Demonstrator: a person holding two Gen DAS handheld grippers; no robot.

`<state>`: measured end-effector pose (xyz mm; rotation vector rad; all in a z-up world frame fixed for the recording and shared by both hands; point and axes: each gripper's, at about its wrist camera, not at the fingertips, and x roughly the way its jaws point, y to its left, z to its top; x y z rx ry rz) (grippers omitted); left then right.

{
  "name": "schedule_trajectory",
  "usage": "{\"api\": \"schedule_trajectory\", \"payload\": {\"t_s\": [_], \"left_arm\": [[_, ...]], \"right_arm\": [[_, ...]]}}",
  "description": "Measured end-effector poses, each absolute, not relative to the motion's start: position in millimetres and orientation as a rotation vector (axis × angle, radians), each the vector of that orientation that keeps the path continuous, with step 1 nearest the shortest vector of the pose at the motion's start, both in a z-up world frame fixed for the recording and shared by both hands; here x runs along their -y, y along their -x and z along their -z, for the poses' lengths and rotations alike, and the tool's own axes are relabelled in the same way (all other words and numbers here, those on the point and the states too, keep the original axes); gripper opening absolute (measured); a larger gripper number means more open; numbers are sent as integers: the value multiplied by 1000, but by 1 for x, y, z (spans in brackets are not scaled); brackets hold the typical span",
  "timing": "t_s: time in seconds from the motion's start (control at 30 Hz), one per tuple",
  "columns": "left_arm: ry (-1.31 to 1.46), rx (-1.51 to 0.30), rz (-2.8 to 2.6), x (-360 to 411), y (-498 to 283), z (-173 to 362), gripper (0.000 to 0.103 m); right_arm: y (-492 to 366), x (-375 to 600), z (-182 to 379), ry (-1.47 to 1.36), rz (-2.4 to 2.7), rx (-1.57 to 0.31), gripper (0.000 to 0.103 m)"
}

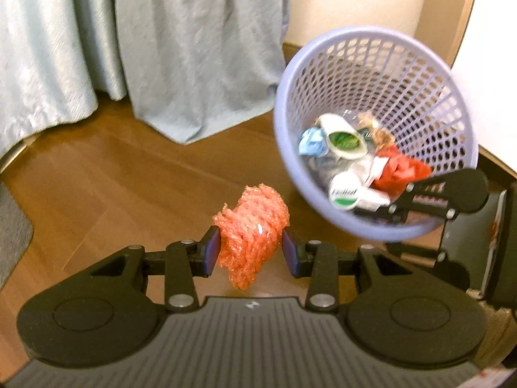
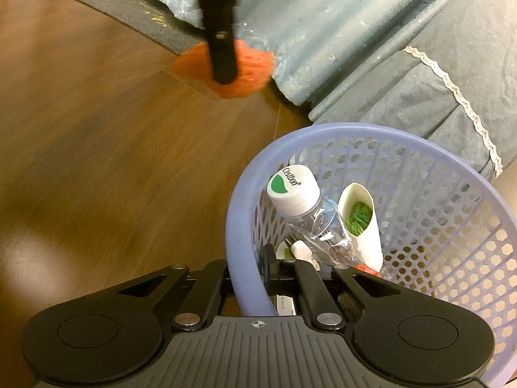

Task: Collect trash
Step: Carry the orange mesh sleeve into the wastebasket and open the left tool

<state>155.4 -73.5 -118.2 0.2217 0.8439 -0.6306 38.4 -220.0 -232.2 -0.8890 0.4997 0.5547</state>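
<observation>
My left gripper is shut on a crumpled orange mesh net, held above the wooden floor. The same orange net appears blurred in the right wrist view, behind a black finger of the left gripper. My right gripper is shut on the rim of the lilac perforated trash basket, one finger inside and one outside. The basket is tilted toward the left gripper and hangs to the right of the net. Inside lie a clear bottle with a white cap, a white paper cup and red wrappers.
Pale blue curtains hang to the wooden floor behind the net. A grey mat lies on the floor at the far left. Blue-grey bedding with a lace trim drapes beside the basket.
</observation>
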Motion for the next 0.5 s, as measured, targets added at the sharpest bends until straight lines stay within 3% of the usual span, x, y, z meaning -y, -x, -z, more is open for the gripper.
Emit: {"api": "schedule_trajectory", "payload": {"t_s": [0.5], "left_arm": [[-227, -787, 764, 137, -172, 88, 36]], "right_arm": [[-43, 218, 233, 881, -569, -501, 1]]}}
